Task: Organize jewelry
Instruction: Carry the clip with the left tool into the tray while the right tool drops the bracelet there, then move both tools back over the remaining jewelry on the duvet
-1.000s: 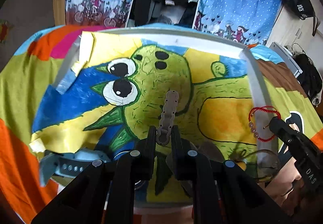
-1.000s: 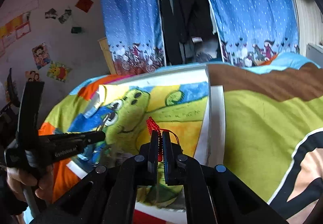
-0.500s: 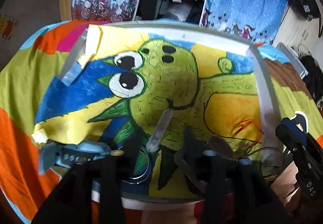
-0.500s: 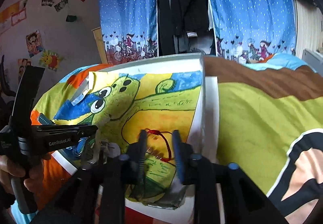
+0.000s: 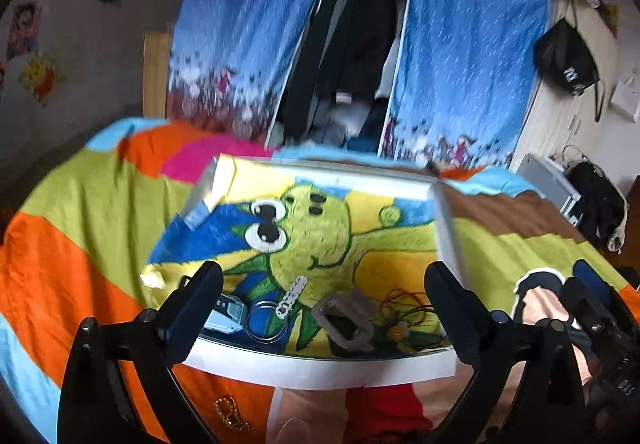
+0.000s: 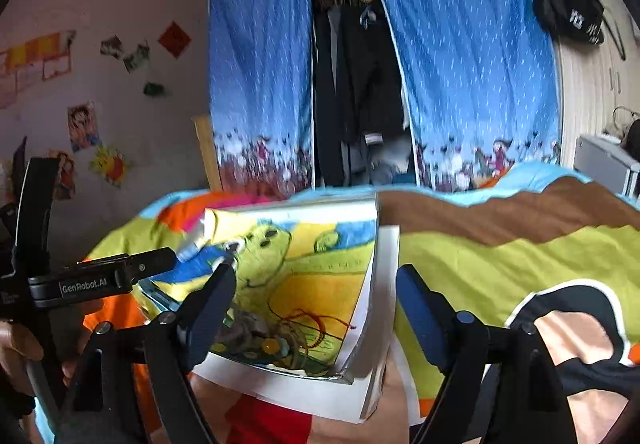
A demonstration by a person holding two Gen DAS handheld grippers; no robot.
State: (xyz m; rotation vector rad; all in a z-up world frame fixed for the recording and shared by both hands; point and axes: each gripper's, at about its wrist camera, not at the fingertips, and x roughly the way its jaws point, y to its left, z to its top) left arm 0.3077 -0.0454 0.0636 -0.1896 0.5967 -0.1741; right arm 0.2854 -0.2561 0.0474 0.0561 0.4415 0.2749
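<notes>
The left gripper [image 5: 323, 286] is seen with its jaws spread wide apart and nothing held between them. Framed between its fingers [image 5: 200, 292] is the near end of a white-rimmed tray [image 5: 320, 370] lined with a green cartoon-creature drawing. A pale perforated strap [image 5: 291, 296] lies loose on the drawing, its lower end overlapping a clear ring bangle [image 5: 267, 320]. Just left of the bangle a light-blue watch [image 5: 226, 314] is partly hidden by the left finger. To the right of the strap a grey rectangular buckle-like piece [image 5: 347, 318] is found, and beyond it a tangle of cords and beads [image 5: 404, 318].

The right gripper [image 6: 316, 304] is likewise held wide open and empty, above the tray's right wall [image 6: 384, 284]. A red cord bracelet [image 6: 316, 322] rests on the drawing near that wall, touching the tangle.

The tray sits on a multicoloured bedspread [image 5: 80, 228], where a gold bead chain [image 5: 230, 412] lies outside the tray. Blue patterned curtains [image 6: 260, 83] hang behind.
</notes>
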